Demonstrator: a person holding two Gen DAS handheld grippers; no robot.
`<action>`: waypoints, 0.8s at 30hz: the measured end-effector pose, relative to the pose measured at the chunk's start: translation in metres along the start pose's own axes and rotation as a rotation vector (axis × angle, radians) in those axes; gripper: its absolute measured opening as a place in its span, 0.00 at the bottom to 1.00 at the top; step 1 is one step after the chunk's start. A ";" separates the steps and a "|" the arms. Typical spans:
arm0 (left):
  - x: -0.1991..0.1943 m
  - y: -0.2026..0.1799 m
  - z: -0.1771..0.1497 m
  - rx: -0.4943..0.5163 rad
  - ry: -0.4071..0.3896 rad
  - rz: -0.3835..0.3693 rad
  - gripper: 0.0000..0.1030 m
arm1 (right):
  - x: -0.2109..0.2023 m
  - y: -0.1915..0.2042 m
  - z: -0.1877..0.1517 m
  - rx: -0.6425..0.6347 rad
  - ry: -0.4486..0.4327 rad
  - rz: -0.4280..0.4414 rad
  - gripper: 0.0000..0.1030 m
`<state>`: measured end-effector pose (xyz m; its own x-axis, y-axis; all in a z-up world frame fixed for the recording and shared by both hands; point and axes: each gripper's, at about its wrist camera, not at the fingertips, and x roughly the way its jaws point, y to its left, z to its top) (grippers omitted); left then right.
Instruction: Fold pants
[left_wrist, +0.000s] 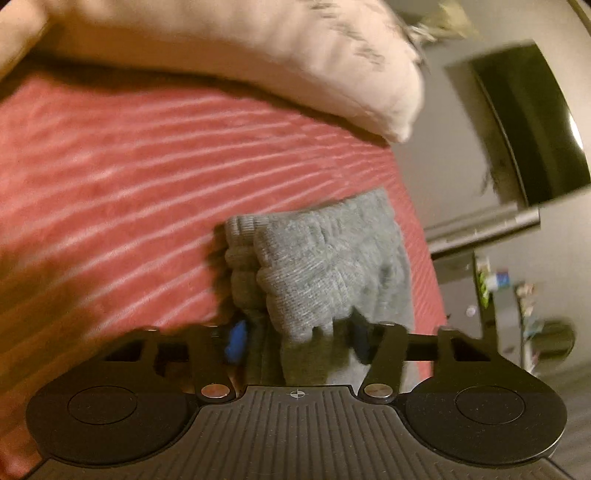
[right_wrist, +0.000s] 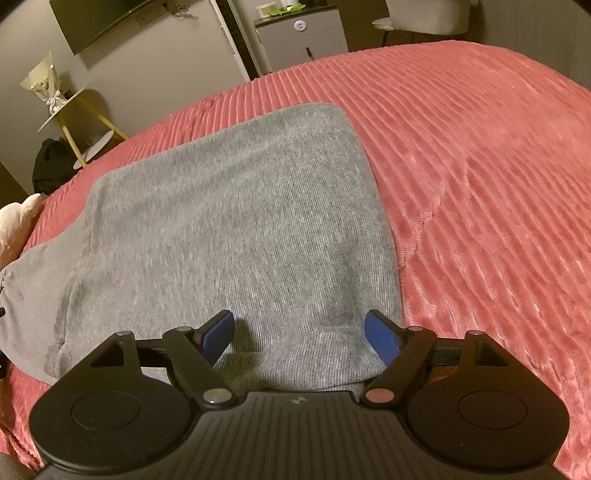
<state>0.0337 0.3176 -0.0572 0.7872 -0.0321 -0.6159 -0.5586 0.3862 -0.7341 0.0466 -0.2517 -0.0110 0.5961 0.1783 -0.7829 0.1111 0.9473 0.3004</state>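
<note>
Grey knit pants (right_wrist: 236, 221) lie flat in a folded slab on a red ribbed bedspread (right_wrist: 480, 166). My right gripper (right_wrist: 299, 332) is open, its blue pads on either side of the pants' near edge, fabric between them. In the left wrist view the pants' bunched ribbed waistband (left_wrist: 317, 266) sits between the blue pads of my left gripper (left_wrist: 299, 339). The jaws stand fairly wide around the thick bunch, and the blur hides whether they press on it.
A cream pillow (left_wrist: 258, 66) lies at the head of the bed (left_wrist: 110, 177). Off the bed are a wall TV (left_wrist: 532, 125), a small side table (right_wrist: 74, 110) with a wrapped bouquet, a grey cabinet (right_wrist: 303, 33) and a white chair (right_wrist: 421, 18).
</note>
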 end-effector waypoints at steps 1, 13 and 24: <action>-0.001 -0.005 -0.002 0.042 -0.009 0.010 0.40 | 0.000 -0.001 0.000 0.002 -0.001 0.001 0.77; 0.003 -0.026 -0.009 0.095 -0.035 0.088 0.40 | 0.001 0.001 0.000 -0.008 0.000 -0.010 0.77; -0.091 -0.180 -0.098 0.811 -0.269 -0.111 0.23 | -0.007 -0.018 -0.002 0.111 -0.044 0.068 0.77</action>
<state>0.0369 0.1606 0.1028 0.9188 0.0714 -0.3883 -0.1959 0.9363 -0.2914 0.0389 -0.2698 -0.0115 0.6395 0.2264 -0.7347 0.1554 0.8979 0.4119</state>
